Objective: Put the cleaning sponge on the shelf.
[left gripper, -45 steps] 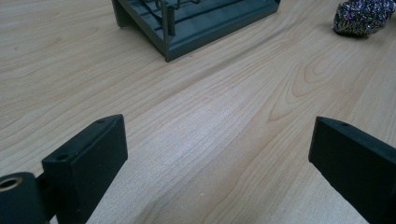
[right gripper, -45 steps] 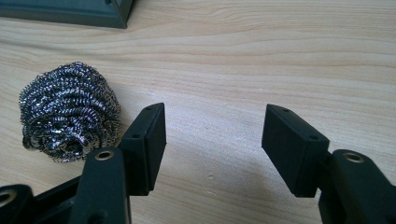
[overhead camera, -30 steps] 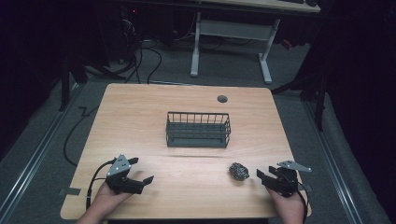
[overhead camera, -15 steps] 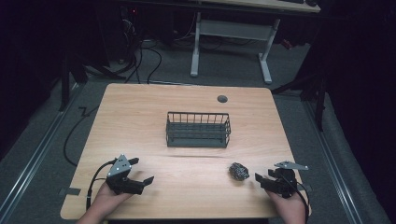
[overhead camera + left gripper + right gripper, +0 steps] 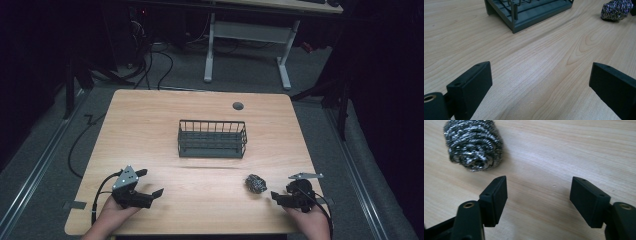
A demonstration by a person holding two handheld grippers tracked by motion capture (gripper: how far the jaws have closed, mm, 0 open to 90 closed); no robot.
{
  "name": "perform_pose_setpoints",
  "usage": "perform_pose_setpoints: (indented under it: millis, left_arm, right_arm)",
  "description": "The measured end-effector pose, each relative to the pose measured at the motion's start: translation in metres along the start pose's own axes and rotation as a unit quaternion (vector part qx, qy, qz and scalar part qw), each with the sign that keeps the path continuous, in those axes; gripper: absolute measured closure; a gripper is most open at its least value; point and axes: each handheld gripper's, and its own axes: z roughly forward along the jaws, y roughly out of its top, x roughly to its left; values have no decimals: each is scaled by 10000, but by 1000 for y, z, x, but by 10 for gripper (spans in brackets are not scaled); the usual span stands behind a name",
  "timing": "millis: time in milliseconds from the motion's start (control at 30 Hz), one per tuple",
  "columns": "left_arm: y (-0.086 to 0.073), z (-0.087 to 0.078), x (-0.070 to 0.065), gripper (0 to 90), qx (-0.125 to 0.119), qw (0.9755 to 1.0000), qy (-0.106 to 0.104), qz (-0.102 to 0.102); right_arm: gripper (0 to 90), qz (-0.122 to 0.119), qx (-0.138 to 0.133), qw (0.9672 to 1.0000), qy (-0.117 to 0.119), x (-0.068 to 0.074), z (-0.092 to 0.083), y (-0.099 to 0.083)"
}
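Since the earlier frame the right gripper (image 5: pixel 278 195) has drawn back slightly toward the lower right, its jaws just opening, nothing between them. The steel scourer (image 5: pixel 255 183) lies on the table (image 5: pixel 150 130) at lower right, just beside those jaws, below the wire basket (image 5: pixel 212 139). The left gripper (image 5: pixel 150 182), lower left, stands released.

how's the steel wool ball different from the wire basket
The steel wool ball is a small, rounded, shiny silver tangle; the wire basket is far bigger, boxy, dark grey and matte. The ball is a dense lump, while the basket is open bars around a hollow with nothing inside. The ball lies near the table's front right, just ahead of the right tongs; the basket stands mid-table. Both rest on the wooden table, untouched.
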Motion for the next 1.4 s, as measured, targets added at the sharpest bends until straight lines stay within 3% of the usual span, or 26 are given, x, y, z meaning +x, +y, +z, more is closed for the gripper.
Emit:
perform_pose_setpoints:
  millis: [267, 500, 833, 1000, 1233, 1400]
  left_arm:
    - [1, 0, -1, 53, -19, 10000, -4, 21]
    - [1, 0, -1, 53, -25, 10000, -18, 17]
    - [1, 1, -1, 53, -5, 10000, -54, 43]
    - [1, 1, -1, 53, 4, 10000, -57, 40]
    - [1, 1, -1, 54, 3, 10000, -61, 39]
    - [1, 0, 0, 54, -17, 10000, -48, 35]
  right_arm:
    - [266, -283, 519, 9982, 94, 16, 1, 10]
    - [261, -581, 851, 9947, 5, 25, 5, 14]
    - [241, -818, 1295, 9882, -31, 33, 4, 21]
    - [240, -989, 1541, 9831, -28, 38, 7, 28]
    - [239, -1219, 1680, 9782, -20, 49, 8, 43]
    - [237, -1241, 1716, 9773, 7, 53, 10, 53]
